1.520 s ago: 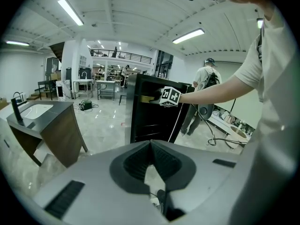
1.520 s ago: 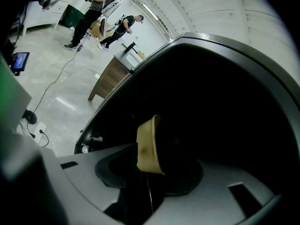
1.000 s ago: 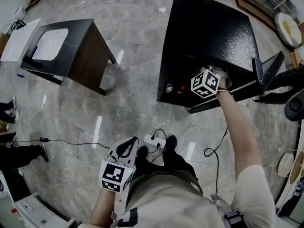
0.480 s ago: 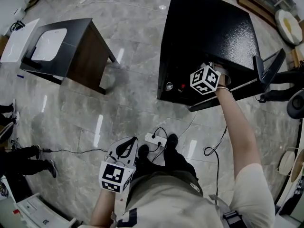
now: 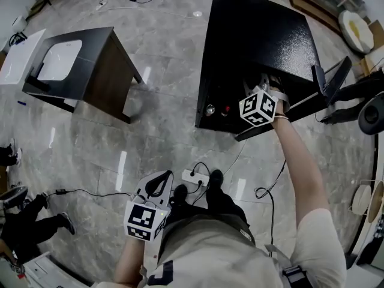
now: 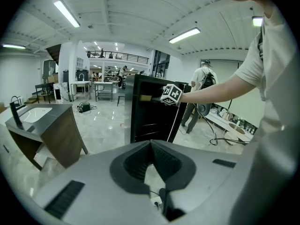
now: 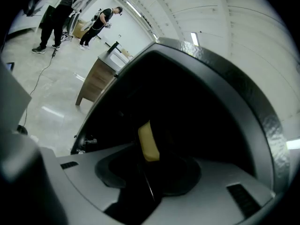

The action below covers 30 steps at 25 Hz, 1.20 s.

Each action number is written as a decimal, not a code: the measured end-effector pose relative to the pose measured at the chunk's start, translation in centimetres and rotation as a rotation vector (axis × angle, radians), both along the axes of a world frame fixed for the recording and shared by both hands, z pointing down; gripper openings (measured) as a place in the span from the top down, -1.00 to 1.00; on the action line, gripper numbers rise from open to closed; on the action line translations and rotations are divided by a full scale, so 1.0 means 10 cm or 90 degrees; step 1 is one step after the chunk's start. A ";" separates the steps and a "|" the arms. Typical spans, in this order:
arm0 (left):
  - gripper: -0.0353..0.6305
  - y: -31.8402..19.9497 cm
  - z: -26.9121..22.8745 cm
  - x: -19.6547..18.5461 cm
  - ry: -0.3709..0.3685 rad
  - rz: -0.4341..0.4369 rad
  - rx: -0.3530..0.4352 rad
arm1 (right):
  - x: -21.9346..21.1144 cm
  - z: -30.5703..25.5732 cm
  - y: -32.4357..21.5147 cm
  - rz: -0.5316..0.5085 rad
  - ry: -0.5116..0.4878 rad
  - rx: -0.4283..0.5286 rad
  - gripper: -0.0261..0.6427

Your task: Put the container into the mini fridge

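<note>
The left tool fills the bottom of the view, its 2 dark ribbed jaws meeting at their tips with nothing between them. Past them stands the black mini fridge on a glossy pale floor. From the right, a bare arm reaches to the fridge's upper front, carrying the right tool with its marker cube; a small pale yellowish shape at its tip, the container, is against the fridge. At left is a dark worktop with a sink and tap. 1 person stands behind the fridge.
</note>
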<state>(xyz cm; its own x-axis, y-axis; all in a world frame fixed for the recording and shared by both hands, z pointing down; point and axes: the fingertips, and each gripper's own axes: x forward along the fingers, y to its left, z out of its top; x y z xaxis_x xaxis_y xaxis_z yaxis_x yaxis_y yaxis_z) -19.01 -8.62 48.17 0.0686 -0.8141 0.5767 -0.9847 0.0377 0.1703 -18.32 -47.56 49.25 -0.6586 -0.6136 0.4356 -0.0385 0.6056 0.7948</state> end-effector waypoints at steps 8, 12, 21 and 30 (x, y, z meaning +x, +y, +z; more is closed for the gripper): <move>0.77 0.13 -0.11 -0.09 -0.009 0.027 0.038 | 0.18 -0.28 0.52 0.014 -0.012 -0.022 0.49; 0.77 0.18 -0.24 -0.15 -0.011 0.037 0.069 | 0.21 -0.50 0.86 0.005 -0.012 -0.031 0.49; 0.77 0.32 -0.50 -0.40 -0.016 0.030 0.124 | 0.17 -0.77 1.76 0.026 -0.081 -0.133 0.49; 0.77 0.51 -0.56 -0.46 -0.018 0.054 0.144 | 0.45 -0.81 2.51 0.084 -0.131 -0.280 0.49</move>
